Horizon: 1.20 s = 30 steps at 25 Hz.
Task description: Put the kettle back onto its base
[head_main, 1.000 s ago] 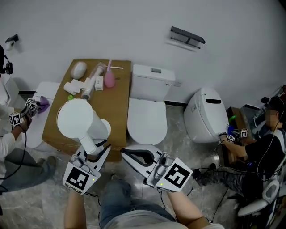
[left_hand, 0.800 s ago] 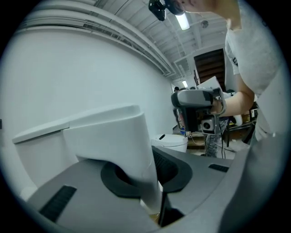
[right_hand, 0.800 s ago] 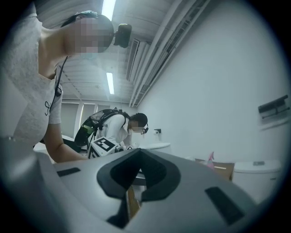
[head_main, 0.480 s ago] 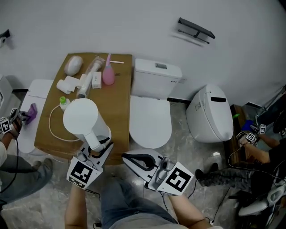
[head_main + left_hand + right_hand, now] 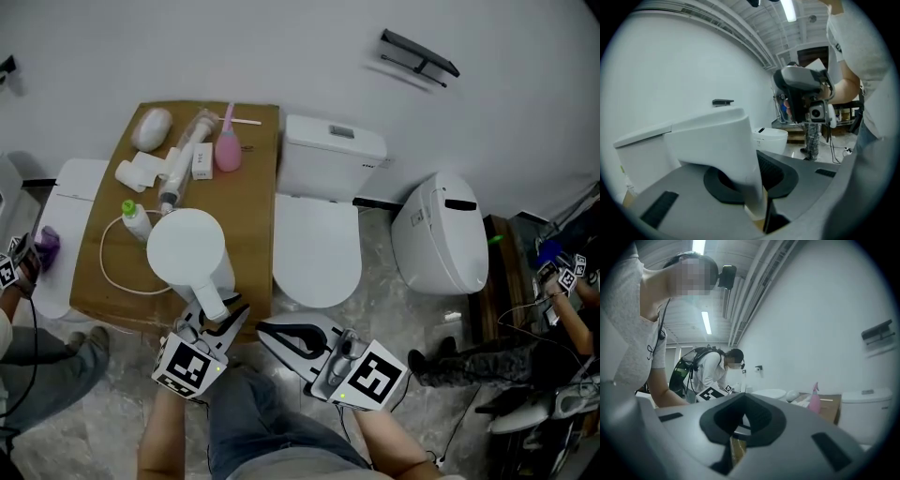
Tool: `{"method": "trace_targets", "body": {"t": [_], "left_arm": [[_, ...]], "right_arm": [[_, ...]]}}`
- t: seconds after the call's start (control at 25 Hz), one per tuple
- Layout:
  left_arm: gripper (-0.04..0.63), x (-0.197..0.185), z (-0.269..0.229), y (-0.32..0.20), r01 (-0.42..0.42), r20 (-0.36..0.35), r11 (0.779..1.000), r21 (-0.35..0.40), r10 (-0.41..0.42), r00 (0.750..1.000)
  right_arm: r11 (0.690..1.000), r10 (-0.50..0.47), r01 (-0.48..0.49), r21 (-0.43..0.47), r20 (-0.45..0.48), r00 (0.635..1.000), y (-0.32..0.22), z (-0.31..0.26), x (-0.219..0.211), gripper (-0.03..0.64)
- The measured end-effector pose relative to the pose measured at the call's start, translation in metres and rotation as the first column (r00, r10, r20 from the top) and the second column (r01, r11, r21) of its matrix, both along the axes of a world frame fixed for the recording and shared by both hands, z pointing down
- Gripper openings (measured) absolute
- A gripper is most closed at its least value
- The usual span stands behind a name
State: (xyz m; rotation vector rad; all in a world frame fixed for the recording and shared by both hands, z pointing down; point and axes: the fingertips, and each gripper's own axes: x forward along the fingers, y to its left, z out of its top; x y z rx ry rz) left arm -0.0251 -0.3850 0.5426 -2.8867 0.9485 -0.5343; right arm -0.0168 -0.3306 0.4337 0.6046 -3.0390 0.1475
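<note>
A white kettle (image 5: 188,249) is over the near part of the brown table (image 5: 253,202), seen from above with its lid towards me. My left gripper (image 5: 215,313) is shut on the kettle's white handle (image 5: 740,154), which fills the gap between its jaws in the left gripper view. A white cord (image 5: 106,272) loops on the table and runs under the kettle. The base itself is hidden beneath the kettle, and I cannot tell whether the kettle rests on it. My right gripper (image 5: 265,327) hangs shut and empty to the right, in front of the toilet.
A white toilet (image 5: 319,248) stands right of the table, with a second white unit (image 5: 441,234) further right. A pink spray bottle (image 5: 228,155), a green-capped bottle (image 5: 137,220) and white items lie on the table's far part. People work at both edges.
The kettle and my left gripper have sunk towards the table and shifted right in the head view, uncovering the cord loop. The right gripper has dropped slightly and stays shut.
</note>
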Motion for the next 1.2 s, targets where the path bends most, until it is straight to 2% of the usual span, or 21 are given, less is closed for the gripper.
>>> {"method": "trace_targets", "body": {"t": [0.44,0.48,0.56,0.6,0.88,1.0,1.12,1.2], "left_arm": [[0.069,0.000,-0.004,-0.002,-0.054,-0.071,0.998,-0.022,0.052,0.996],[0.079,0.000,-0.003,0.001,-0.067,-0.067,0.998,-0.017,0.066,0.996],[0.147,-0.003,-0.003,0.007,-0.084,-0.051,0.996,-0.011,0.083,0.995],[0.155,-0.005,-0.002,0.008,-0.081,-0.042,0.997,-0.010,0.081,0.996],[0.155,-0.035,-0.008,0.012,-0.007,-0.043,1.000,-0.015,0.006,0.999],[0.155,-0.049,-0.016,0.016,0.035,-0.083,0.999,-0.010,-0.036,0.996],[0.156,-0.066,-0.022,0.024,0.065,-0.137,0.997,-0.051,-0.072,0.988],[0.156,-0.075,-0.029,0.031,0.082,-0.124,0.995,-0.056,-0.088,0.988]], "right_arm": [[1.000,-0.010,0.010,0.007,0.017,1.000,-0.003,-0.005,-0.002,0.008],[1.000,-0.014,0.013,0.009,0.020,1.000,-0.002,-0.006,-0.002,0.008],[1.000,-0.020,0.020,0.004,0.018,1.000,0.000,-0.007,-0.003,0.008],[1.000,-0.023,0.023,-0.001,0.017,1.000,0.002,-0.007,-0.004,0.008],[0.999,-0.043,0.043,-0.002,0.018,0.999,0.009,-0.012,-0.007,0.008],[0.999,-0.048,0.048,0.001,0.023,0.999,0.011,-0.016,-0.008,0.008],[0.998,-0.055,0.055,-0.003,0.026,0.998,0.016,-0.021,-0.008,0.008],[0.998,-0.062,0.062,-0.001,0.030,0.998,0.020,-0.027,-0.010,0.008]]}}
